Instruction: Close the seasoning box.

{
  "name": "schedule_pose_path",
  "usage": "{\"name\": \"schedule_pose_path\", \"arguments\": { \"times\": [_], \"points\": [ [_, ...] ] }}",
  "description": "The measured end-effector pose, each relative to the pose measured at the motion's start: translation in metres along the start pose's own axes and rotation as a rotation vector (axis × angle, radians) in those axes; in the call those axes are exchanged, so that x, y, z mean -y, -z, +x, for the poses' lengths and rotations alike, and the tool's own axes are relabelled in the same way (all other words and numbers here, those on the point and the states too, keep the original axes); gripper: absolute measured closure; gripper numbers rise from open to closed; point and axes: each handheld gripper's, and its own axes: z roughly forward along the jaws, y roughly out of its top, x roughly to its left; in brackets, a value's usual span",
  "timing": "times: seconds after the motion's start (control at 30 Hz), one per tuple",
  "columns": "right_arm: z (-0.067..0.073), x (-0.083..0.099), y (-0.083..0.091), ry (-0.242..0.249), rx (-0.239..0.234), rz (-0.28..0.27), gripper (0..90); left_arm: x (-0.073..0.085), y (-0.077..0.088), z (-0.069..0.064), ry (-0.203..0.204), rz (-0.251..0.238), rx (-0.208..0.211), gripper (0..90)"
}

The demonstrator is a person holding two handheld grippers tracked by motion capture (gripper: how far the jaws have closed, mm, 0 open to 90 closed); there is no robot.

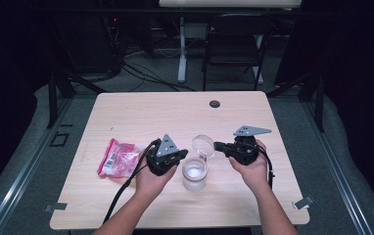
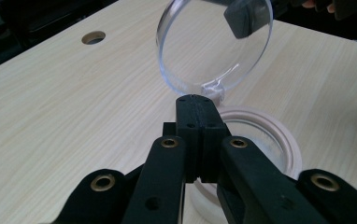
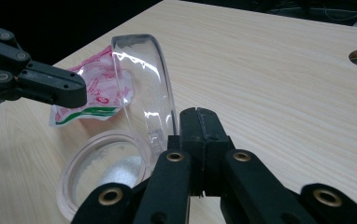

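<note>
Jar (image 1: 195,175): a clear container with a pale ring at the mouth, stood upright on the worktop (image 1: 141,112) between the two hands; white powder or grains are seen at its bottom.
Lid (image 1: 203,146): a clear round hinged disc, stood open and tilted up at the far side of the jar's mouth.
Handling, as judged: the jar is taken to be rigid, light and smooth-walled, so a slip under the pads is to be expected; the lid looks thin and its hinge tab looks like the weakest part.
Where to take hold: the lid's free edge is judged best for swinging it, and the jar's wall below the ring for steadying it.
Left claw (image 2: 200,107): clenched with nothing between the pads; it is held just above the near rim of the jar, pointed at the hinge, and seems clear of the rim.
Right claw (image 3: 199,122): clenched and empty; its tips are held just beside the lid's edge, and contact cannot be told.
Pink packet (image 1: 118,158): laid flat on the worktop left of the left hand, apart from the jar.
</note>
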Motion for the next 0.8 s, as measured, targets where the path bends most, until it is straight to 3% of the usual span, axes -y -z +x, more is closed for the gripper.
{"name": "schedule_pose_path", "arguments": {
  "times": [0.47, 0.8],
  "points": [
    [0.007, -0.001, -0.003, 0.008, -0.044, 0.004, 90.0, -0.006, -0.003, -0.004, -0.014, -0.011, 0.001, 90.0],
    [0.015, -0.001, -0.007, 0.03, -0.059, 0.012, 90.0, -0.001, -0.001, -0.006, -0.021, -0.002, -0.003, 90.0]
  ]
}}
